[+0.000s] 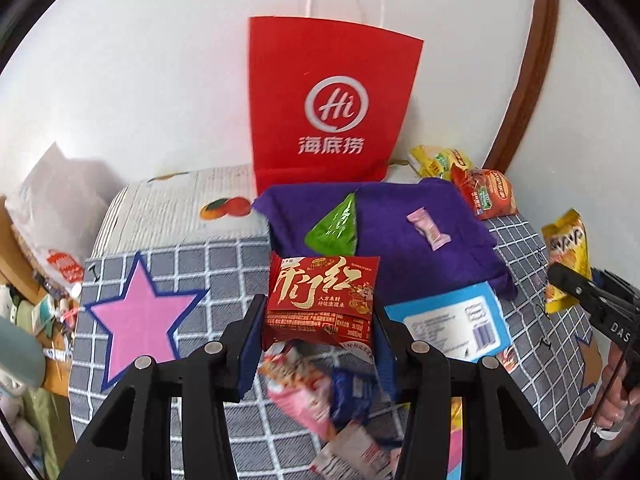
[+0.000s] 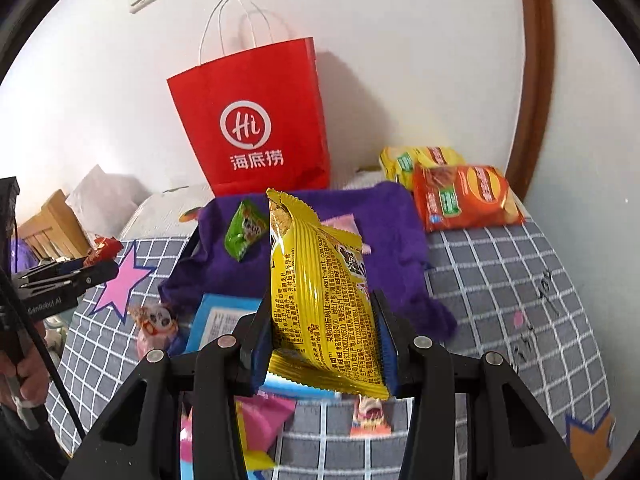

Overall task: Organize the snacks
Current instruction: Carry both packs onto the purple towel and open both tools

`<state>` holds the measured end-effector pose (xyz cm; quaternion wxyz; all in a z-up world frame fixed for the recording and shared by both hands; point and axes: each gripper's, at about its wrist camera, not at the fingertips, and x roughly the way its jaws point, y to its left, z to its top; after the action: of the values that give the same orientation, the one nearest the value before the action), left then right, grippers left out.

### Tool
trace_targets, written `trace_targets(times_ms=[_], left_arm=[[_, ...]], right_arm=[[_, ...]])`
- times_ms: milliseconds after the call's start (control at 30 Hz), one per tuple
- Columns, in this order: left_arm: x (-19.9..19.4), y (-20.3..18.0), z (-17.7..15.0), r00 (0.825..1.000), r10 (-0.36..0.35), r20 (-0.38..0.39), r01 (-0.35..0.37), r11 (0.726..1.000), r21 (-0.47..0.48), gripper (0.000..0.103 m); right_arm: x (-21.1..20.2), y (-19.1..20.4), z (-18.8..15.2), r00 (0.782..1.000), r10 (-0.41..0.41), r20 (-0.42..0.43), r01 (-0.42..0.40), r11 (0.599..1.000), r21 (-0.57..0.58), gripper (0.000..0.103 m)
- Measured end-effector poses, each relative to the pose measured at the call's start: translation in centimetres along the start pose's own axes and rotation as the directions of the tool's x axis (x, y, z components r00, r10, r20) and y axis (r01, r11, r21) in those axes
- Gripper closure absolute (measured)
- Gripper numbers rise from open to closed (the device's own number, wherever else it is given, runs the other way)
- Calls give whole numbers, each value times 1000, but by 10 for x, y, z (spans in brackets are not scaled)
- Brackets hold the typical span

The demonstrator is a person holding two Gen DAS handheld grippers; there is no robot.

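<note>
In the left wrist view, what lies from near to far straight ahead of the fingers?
Red packet held in the left gripper → green packet on the purple cloth → red bag against the wall.

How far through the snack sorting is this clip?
Done: a green packet and a pink candy lie on the purple cloth. In hand: left gripper grips a red box, right gripper a yellow packet. Left: orange and yellow chip bags, plus loose packets nearer the camera.
</note>
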<state>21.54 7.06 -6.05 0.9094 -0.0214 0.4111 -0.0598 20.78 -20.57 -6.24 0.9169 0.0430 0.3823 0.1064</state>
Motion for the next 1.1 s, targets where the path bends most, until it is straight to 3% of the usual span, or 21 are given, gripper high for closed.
trace_targets(times_ms=[300, 500, 667, 833, 1000, 1100], left_arm=[[14, -18, 32, 1000, 12, 5, -12, 1000, 11, 57], [27, -23, 51, 997, 73, 25, -73, 997, 15, 57], [46, -26, 60, 1000, 28, -13, -28, 1000, -1, 57], [63, -29, 68, 999, 30, -30, -30, 1000, -2, 57], [82, -25, 69, 997, 11, -71, -13, 999, -29, 57], [91, -22, 67, 996, 4, -86, -8, 999, -39, 57]], right_arm=[[29, 6, 40, 999, 44, -18, -44, 998, -38, 59], [47, 6, 61, 998, 56, -19, -58, 996, -68, 59], [64, 4, 81, 998, 43, -36, -45, 997, -62, 59], [77, 2, 93, 998, 60, -36, -62, 997, -48, 59], [94, -3, 93, 994, 95, -57, -97, 995, -23, 59], [110, -5, 93, 993, 64, -100, -67, 997, -27, 59]])
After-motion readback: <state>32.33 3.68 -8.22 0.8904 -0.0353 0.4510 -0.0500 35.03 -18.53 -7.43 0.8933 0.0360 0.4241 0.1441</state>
